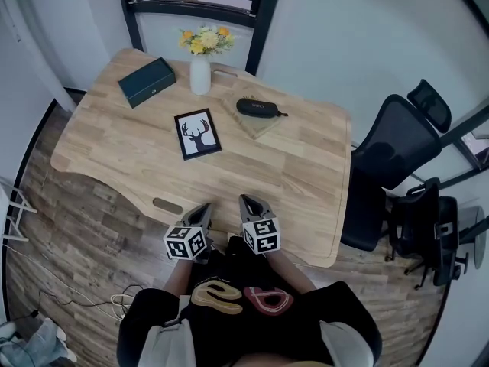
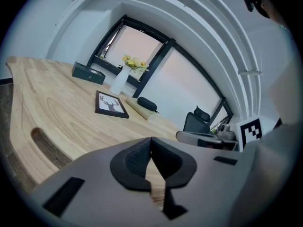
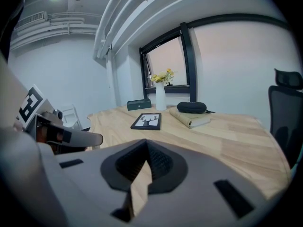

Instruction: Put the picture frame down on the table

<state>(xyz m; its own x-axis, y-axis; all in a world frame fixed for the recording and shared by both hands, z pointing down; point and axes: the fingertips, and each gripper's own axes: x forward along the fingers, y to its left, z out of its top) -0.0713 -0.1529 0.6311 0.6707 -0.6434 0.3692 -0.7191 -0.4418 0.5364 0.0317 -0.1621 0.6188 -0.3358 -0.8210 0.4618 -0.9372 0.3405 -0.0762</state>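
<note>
The black-framed picture of a deer [image 1: 198,134] lies flat in the middle of the light wooden table [image 1: 306,182], so the task looks finished. The left gripper [image 1: 200,216] and the right gripper [image 1: 250,207] are both closed and empty at the near edge, well apart from it.

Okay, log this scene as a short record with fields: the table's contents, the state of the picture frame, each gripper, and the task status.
table: wooden; holds picture frame, box, vase, case on a notebook
picture frame: lies flat, deer print up, near the middle
box: dark, far left corner
vase: white, with flowers, far edge
case: black, lying on notebook
left gripper: shut, empty, at near edge
right gripper: shut, empty, at near edge
task status: frame already down
</note>
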